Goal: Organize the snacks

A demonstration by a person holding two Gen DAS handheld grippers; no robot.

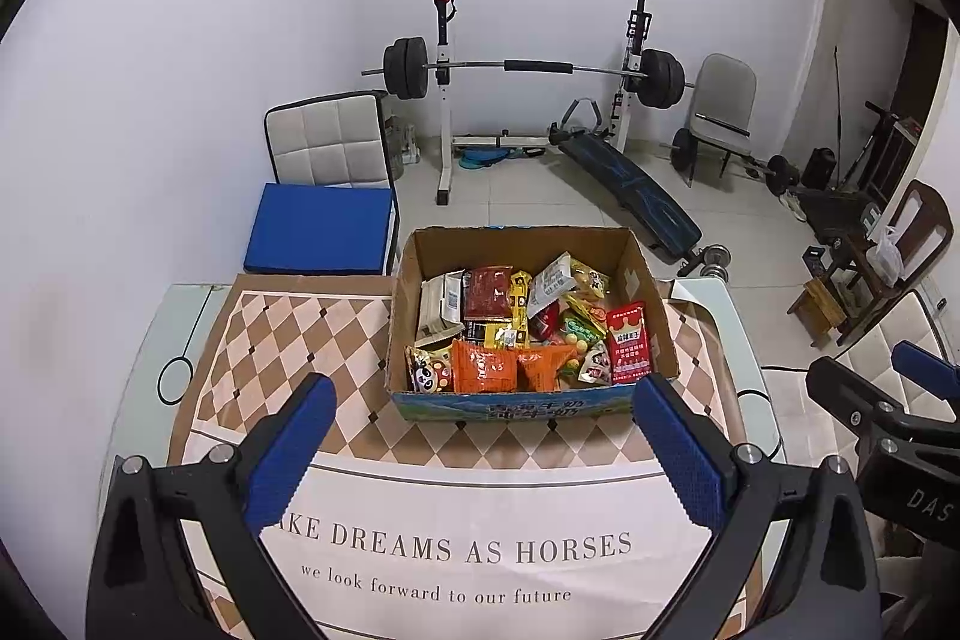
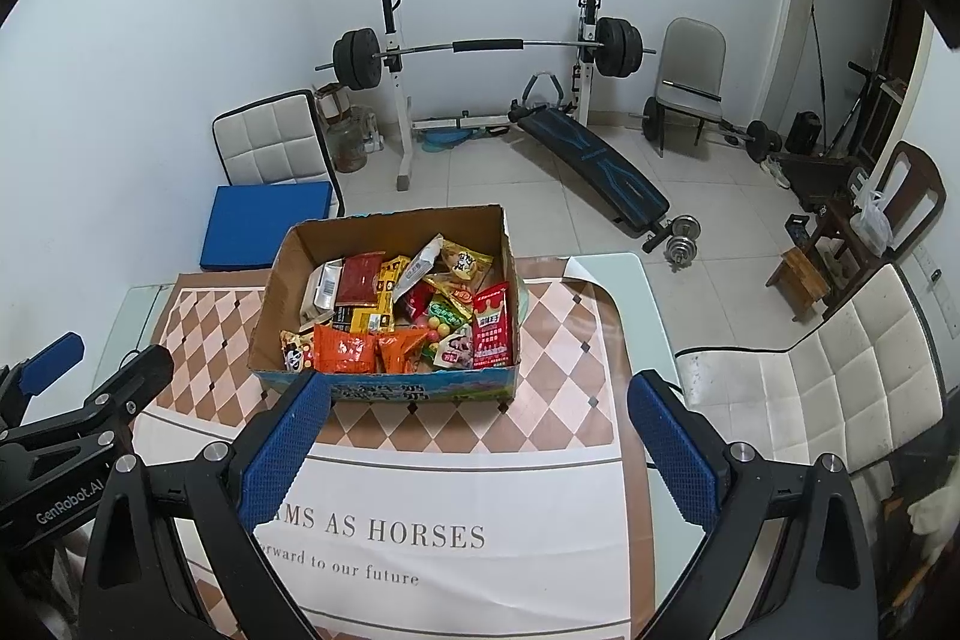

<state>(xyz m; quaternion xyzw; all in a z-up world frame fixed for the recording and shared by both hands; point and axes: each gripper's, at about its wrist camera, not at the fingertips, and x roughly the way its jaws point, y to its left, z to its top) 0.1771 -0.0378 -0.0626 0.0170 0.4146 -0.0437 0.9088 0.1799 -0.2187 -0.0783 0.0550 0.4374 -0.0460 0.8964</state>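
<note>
An open cardboard box (image 1: 657,304) stands on the table, full of several snack packets: orange bags (image 1: 486,367) at the front, a red packet (image 1: 629,349) at the right, a dark red one (image 1: 487,293) and white ones behind. The box also shows in the right wrist view (image 2: 273,292), with the orange bags (image 2: 345,349) and red packet (image 2: 493,334). My left gripper (image 1: 483,400) is open and empty, held above the table just in front of the box. My right gripper (image 2: 480,400) is open and empty, at the box's front right.
The table carries a diamond-patterned cloth (image 1: 288,334) with printed words. A blue cushion on a white chair (image 1: 321,226) stands behind it, another white chair (image 2: 840,388) at the right. A barbell rack (image 1: 528,70), sit-up bench (image 1: 630,184), dumbbells and a wooden stool fill the floor beyond.
</note>
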